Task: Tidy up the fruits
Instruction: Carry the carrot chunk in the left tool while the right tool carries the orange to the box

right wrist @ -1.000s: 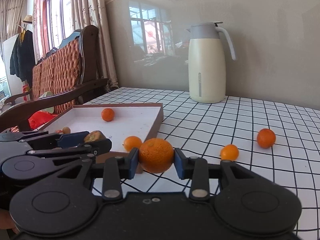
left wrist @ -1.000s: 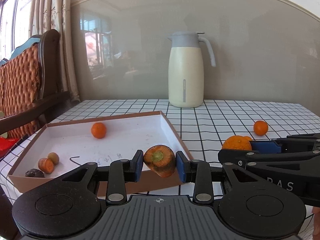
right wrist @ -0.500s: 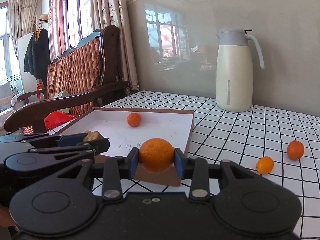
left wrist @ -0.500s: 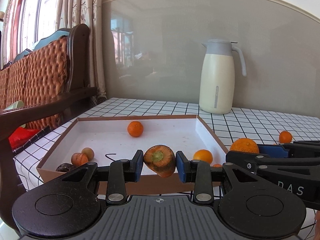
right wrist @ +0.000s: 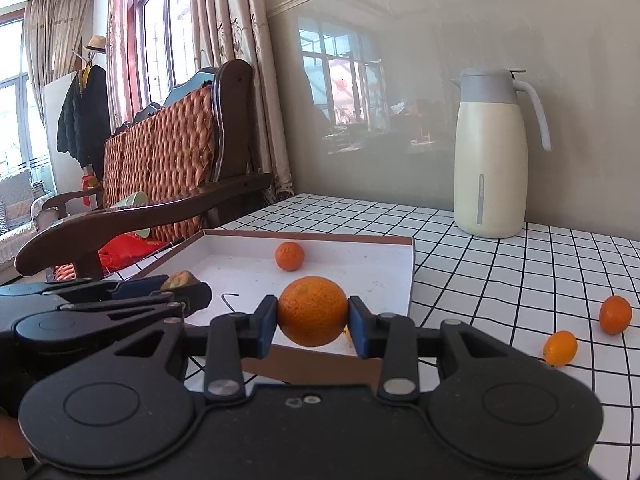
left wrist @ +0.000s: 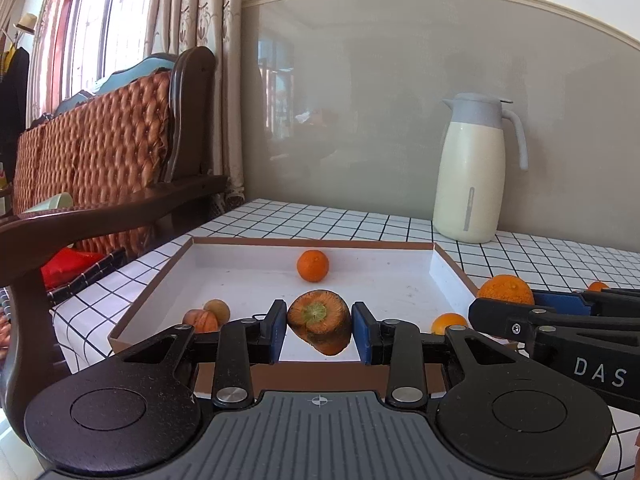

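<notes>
We are pinching a carrot stub in our left claw, holding it over the near edge of the white tray on the checked desk. Our right claw is gripping a big orange at the tray's near right corner. One small orange is sitting inside the tray; two more are lying on the desk.

A glossy grey wall backs the checked desk. Curtains frame a sunlit window behind a wooden sofa.
</notes>
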`<state>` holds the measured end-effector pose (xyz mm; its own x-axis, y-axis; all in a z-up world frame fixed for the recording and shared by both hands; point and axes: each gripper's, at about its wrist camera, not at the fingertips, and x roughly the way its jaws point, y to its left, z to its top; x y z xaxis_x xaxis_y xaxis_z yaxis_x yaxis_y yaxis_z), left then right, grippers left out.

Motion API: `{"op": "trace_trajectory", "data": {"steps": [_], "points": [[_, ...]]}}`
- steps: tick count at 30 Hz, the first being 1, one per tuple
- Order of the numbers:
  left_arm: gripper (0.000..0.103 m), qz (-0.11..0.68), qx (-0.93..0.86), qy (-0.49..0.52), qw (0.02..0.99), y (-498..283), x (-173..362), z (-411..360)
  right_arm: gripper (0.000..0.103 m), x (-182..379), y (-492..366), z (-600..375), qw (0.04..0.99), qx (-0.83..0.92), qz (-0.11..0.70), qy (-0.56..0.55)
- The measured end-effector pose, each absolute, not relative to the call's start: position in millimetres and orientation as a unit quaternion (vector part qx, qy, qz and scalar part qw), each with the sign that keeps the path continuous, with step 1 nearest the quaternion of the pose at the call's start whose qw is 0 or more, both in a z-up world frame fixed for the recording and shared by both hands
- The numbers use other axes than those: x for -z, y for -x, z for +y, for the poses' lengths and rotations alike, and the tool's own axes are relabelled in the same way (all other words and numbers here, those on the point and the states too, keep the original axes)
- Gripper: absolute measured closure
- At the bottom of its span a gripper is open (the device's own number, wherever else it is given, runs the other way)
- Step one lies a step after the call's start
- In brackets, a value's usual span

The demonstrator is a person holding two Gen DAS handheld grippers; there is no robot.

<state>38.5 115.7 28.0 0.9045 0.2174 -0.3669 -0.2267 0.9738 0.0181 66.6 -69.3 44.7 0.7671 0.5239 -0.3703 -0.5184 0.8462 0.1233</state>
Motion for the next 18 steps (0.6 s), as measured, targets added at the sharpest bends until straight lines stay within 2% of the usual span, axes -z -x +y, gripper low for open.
{"op": "trace_trajectory", "data": {"steps": [18], "points": [[0.068, 0.185, -0.172, 0.028, 0.967, -56, -29, 164, 0.074, -44, -92, -53, 0.954, -0.239, 0.18, -0.019]]}}
